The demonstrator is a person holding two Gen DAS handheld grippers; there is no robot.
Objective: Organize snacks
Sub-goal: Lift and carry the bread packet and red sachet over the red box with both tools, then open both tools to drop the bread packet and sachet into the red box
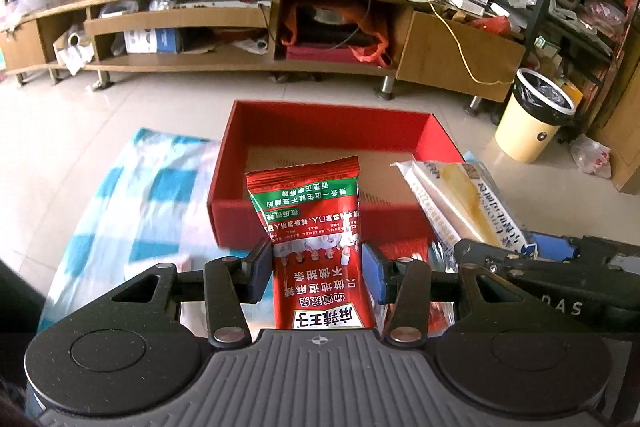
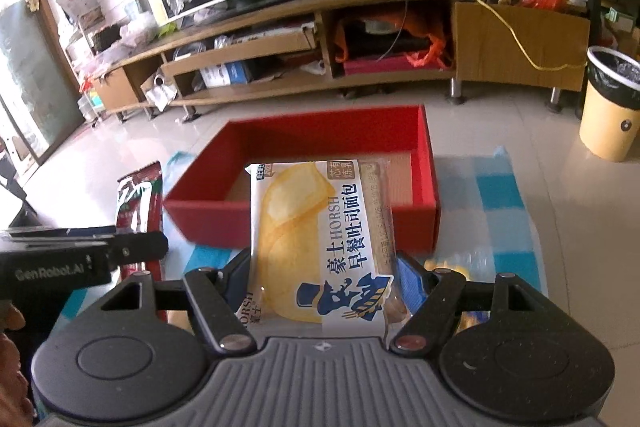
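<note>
Red foil snack packet [image 1: 316, 247], green band and white print, is pinched upright between your left gripper [image 1: 318, 269] pads, just short of the red box's [image 1: 320, 115] near wall. Your right gripper [image 2: 322, 281] is clamped on the HORSH bread pack [image 2: 320, 235], clear wrap with yellow slices and a blue logo, also at the box's near wall. Both sit above the blue-checked cloth [image 1: 156, 187] under the box.
</note>
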